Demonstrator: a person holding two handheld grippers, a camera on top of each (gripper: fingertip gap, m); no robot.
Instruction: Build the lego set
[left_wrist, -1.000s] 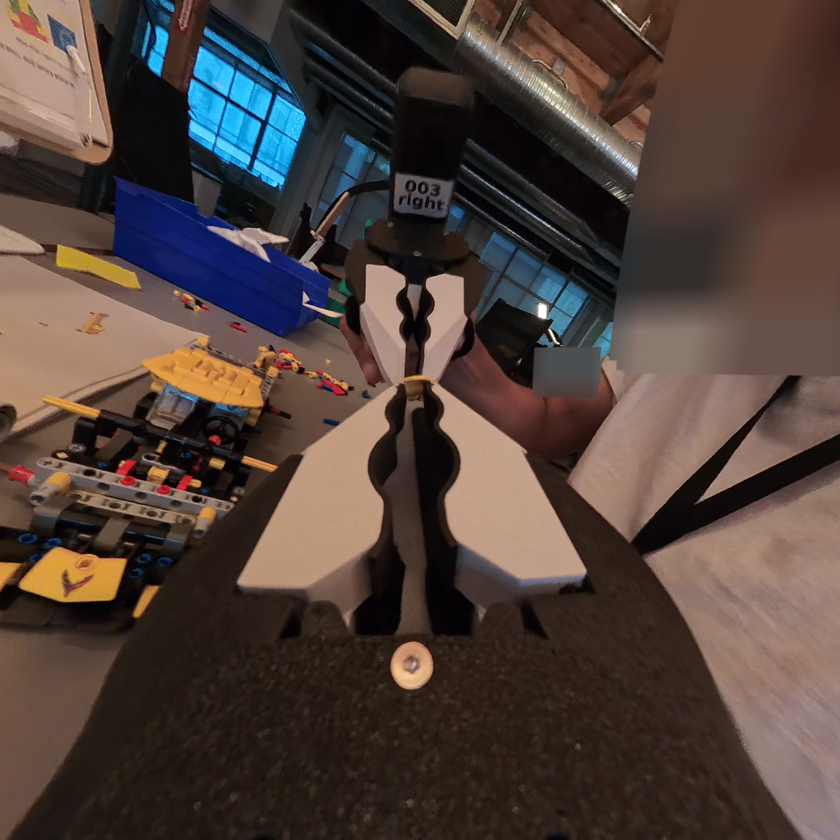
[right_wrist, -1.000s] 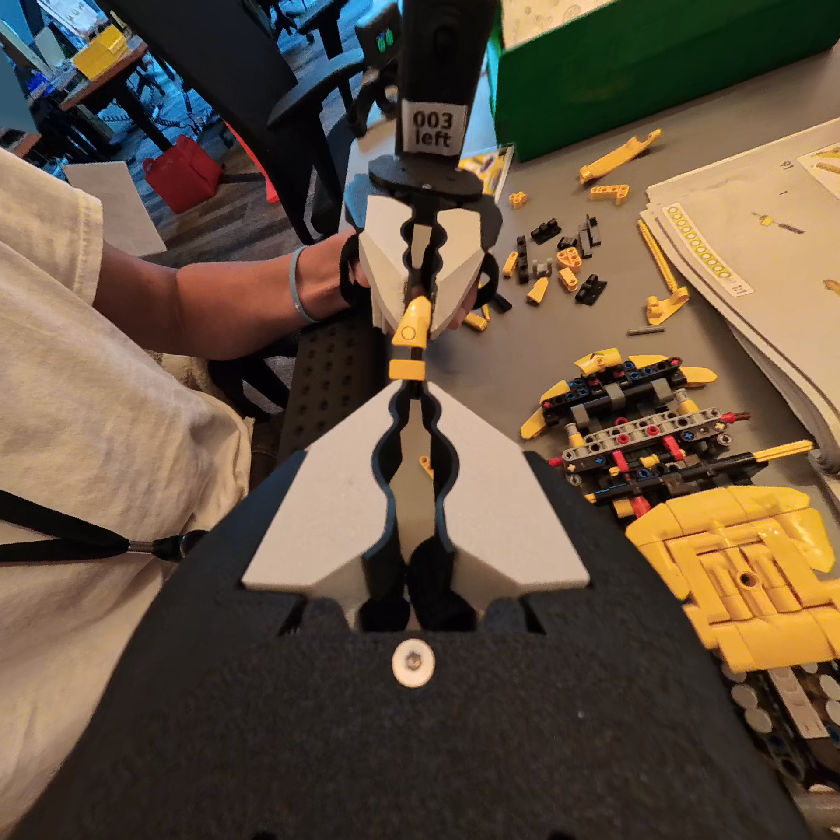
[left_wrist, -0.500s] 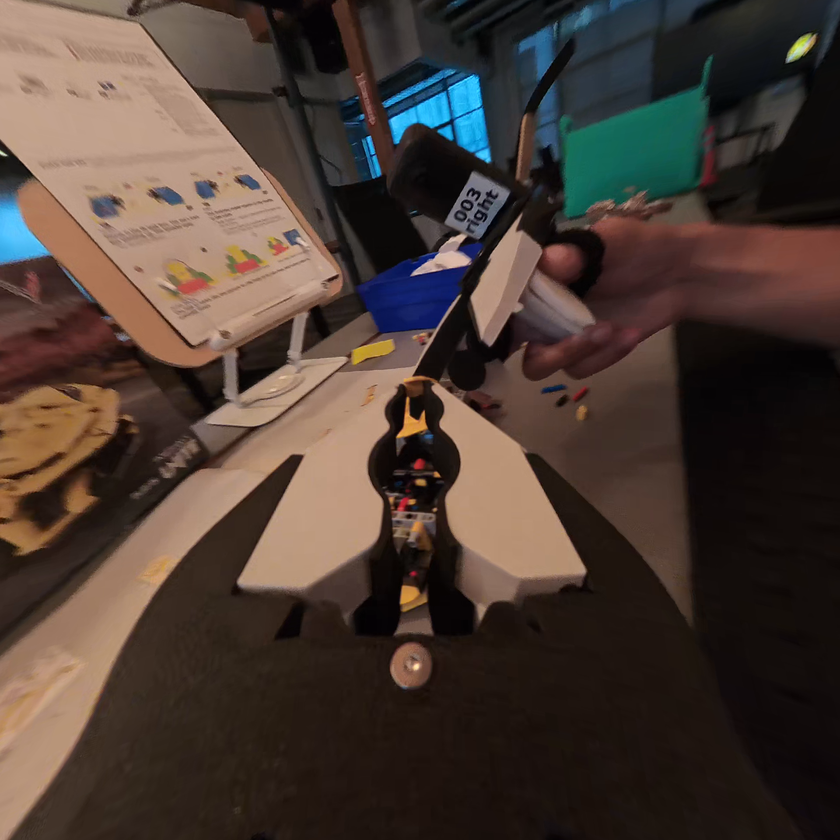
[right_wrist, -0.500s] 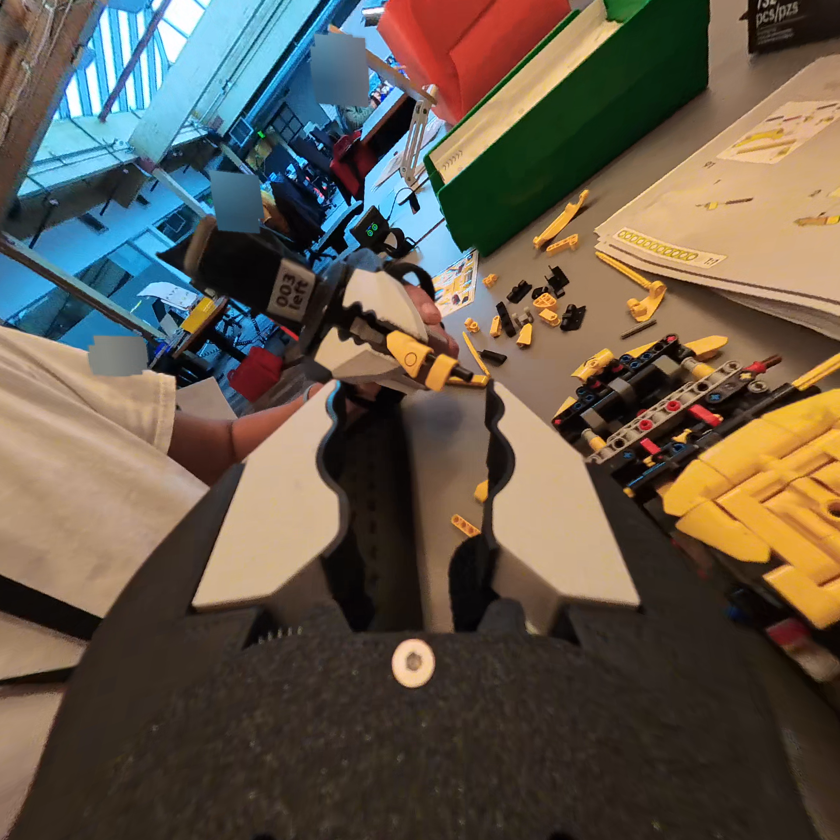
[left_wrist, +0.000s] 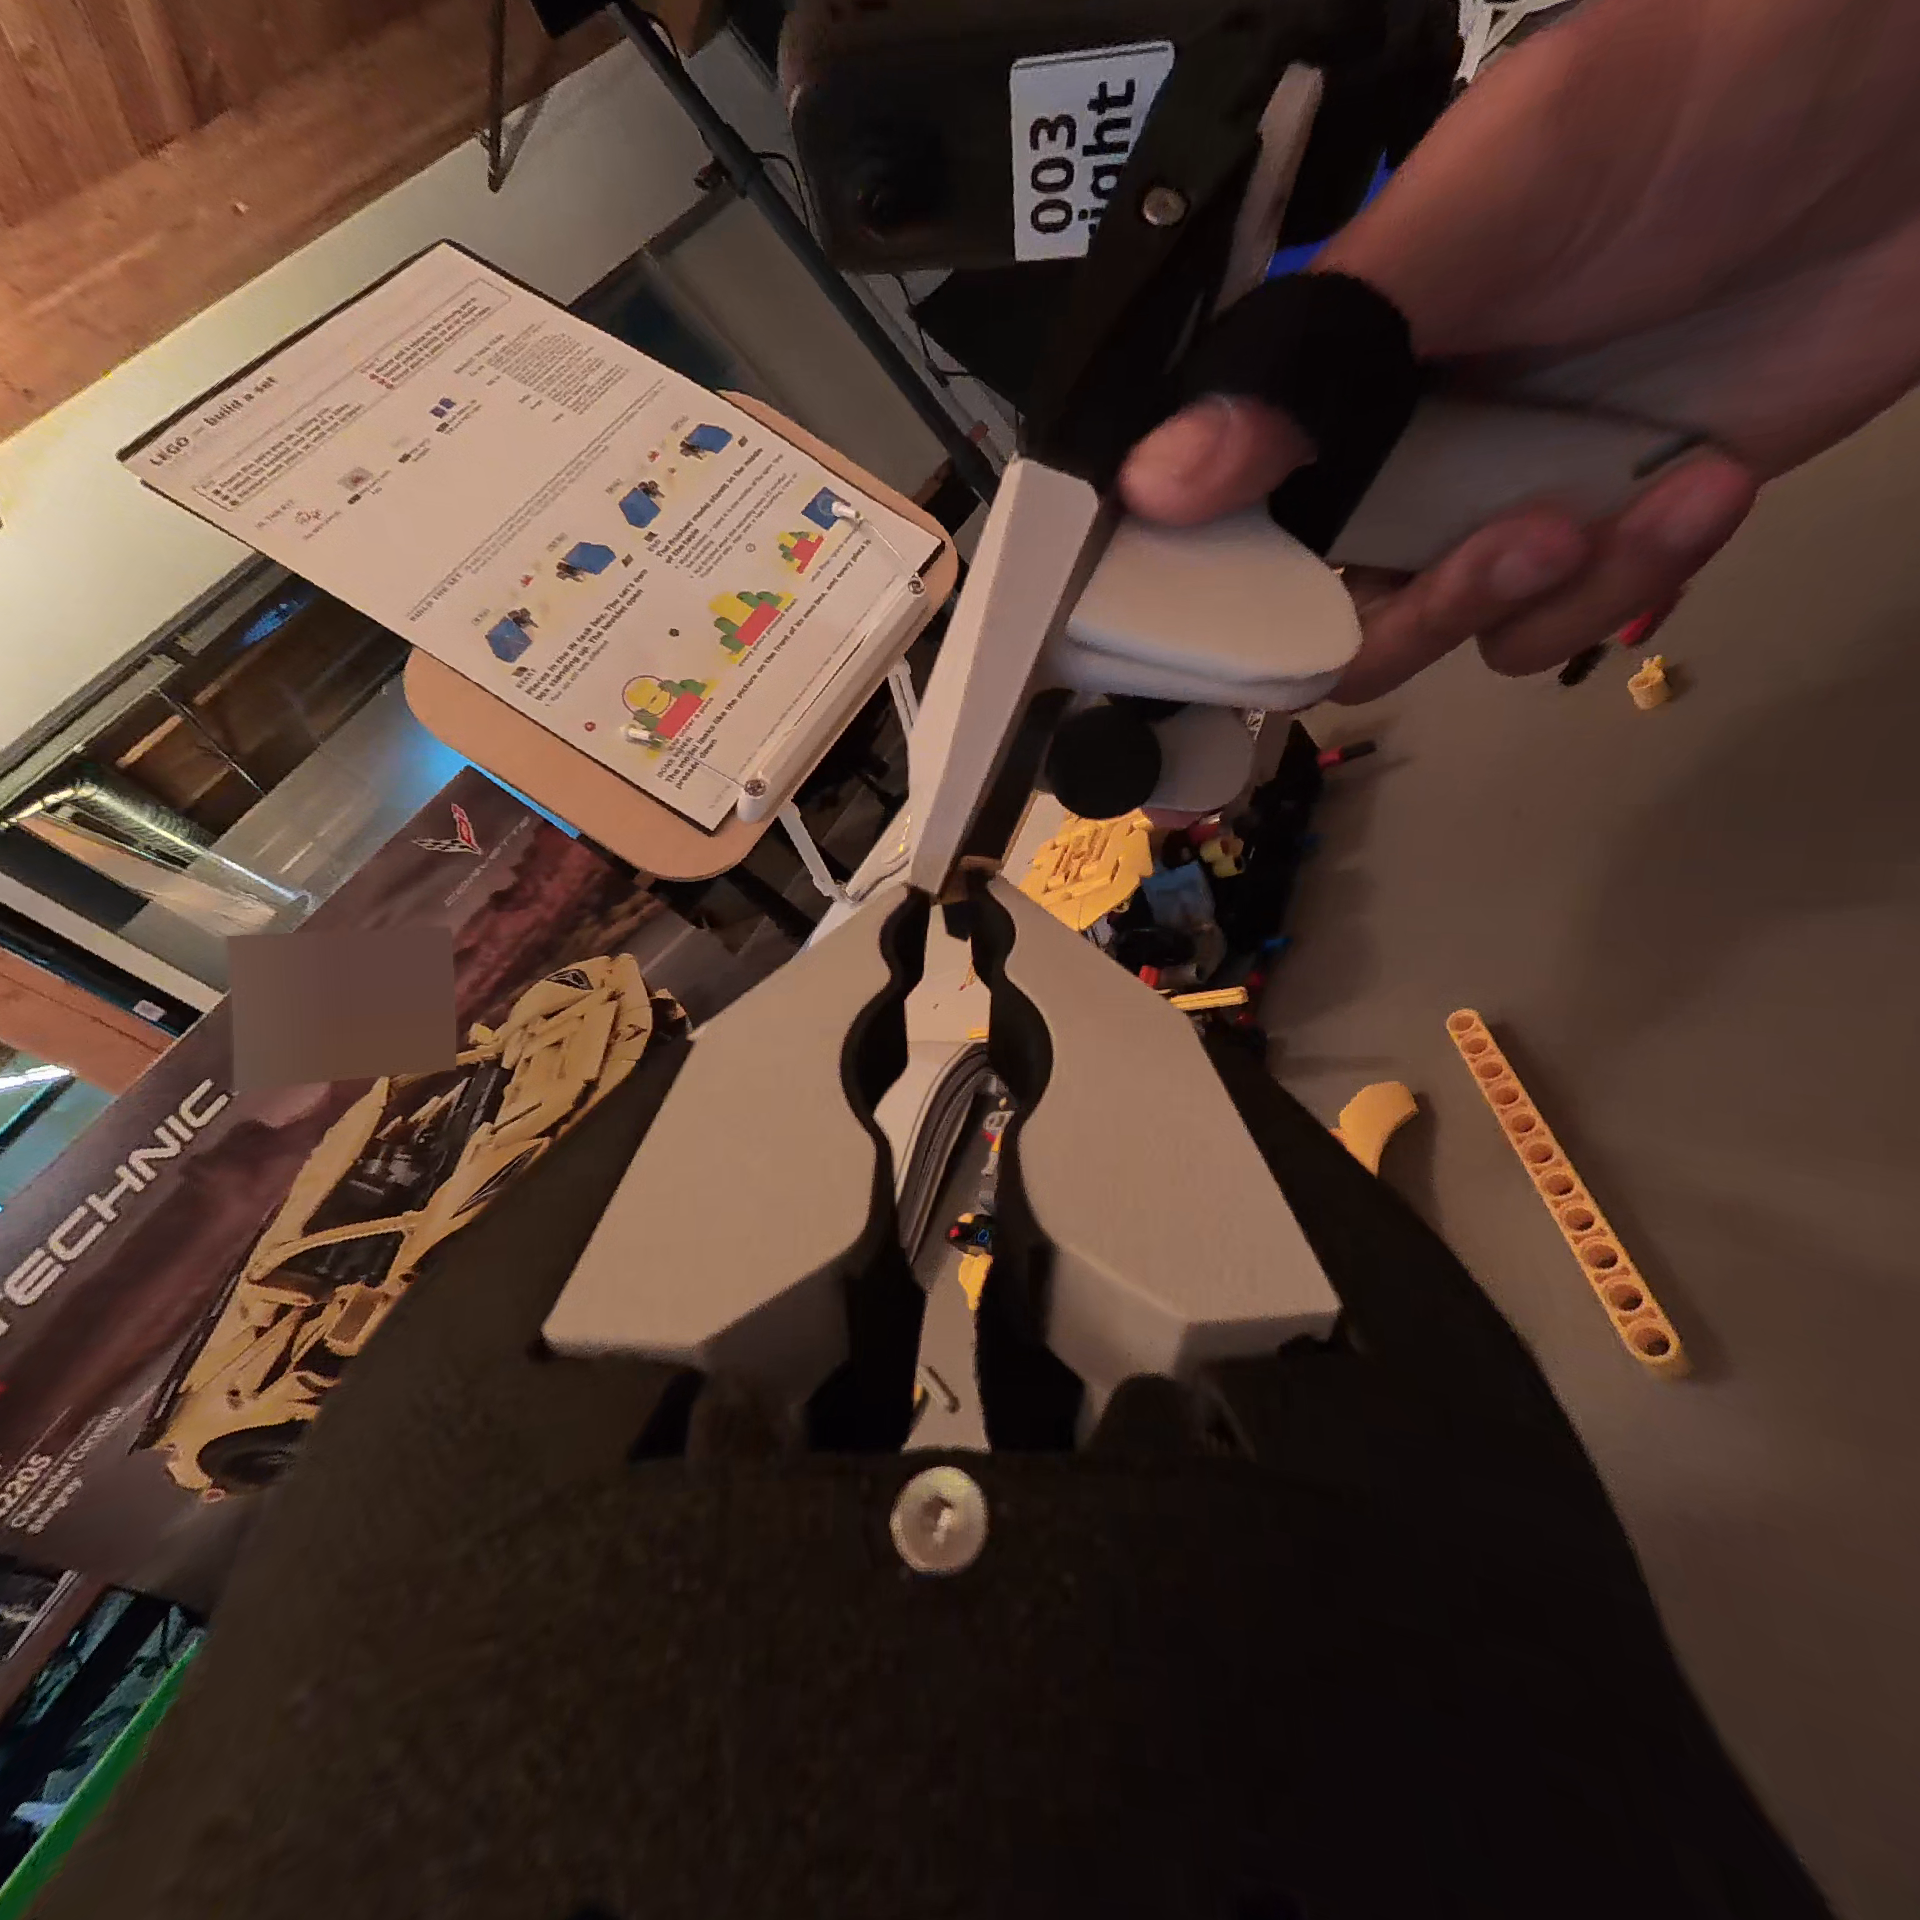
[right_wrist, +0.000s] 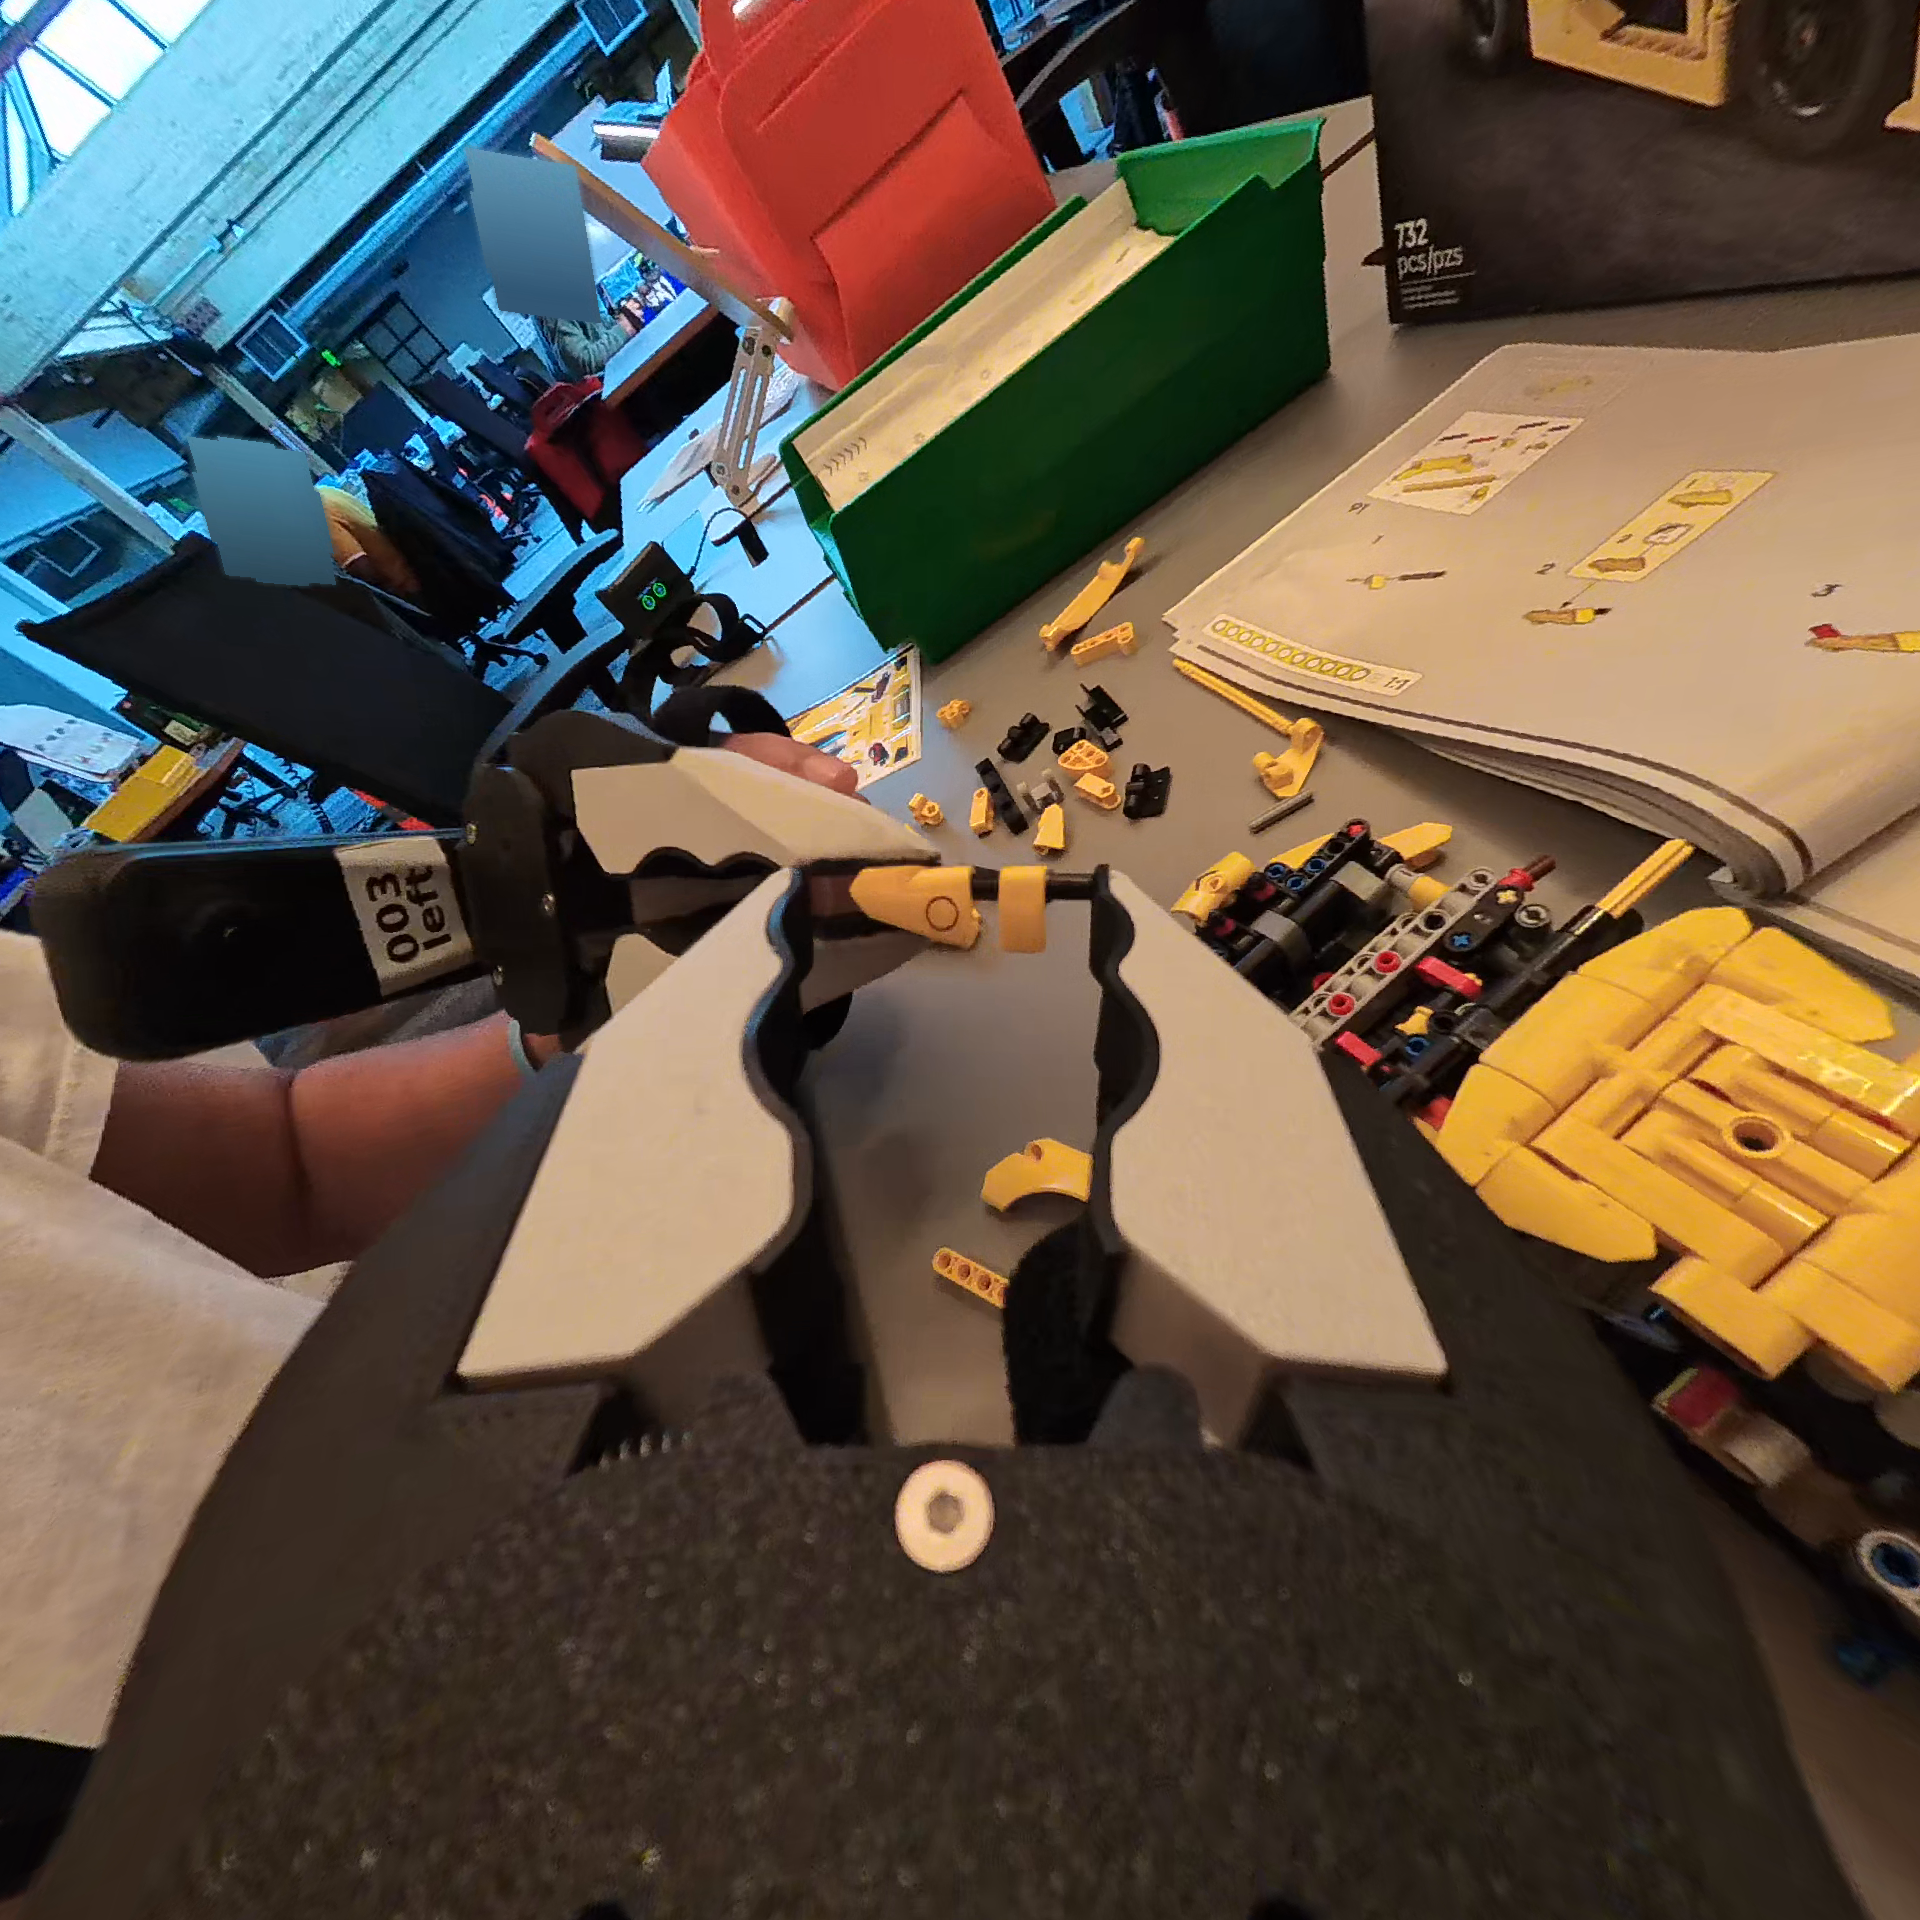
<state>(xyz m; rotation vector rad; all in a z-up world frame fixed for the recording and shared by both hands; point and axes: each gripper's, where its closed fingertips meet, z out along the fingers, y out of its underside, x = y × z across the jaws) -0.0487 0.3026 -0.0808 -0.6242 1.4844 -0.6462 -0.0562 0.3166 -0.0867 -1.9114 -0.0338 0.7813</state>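
A small yellow lego piece (right_wrist: 920, 906) on a black axle, with a second yellow piece (right_wrist: 1023, 907) threaded beside it, is pinched in the closed left claw (right_wrist: 914, 883) and held in the air above the grey desk (right_wrist: 1195, 582). The right claw (right_wrist: 940, 904) stands wide open around that assembly, the axle's tip touching its right finger (the fingers grip nothing). Just beside it on the desk lies the half-built yellow and black car (right_wrist: 1621, 1070), with loose yellow and black parts (right_wrist: 1049, 774), an open instruction booklet (right_wrist: 1558, 623) and a green bin (right_wrist: 1060, 426) farther off.
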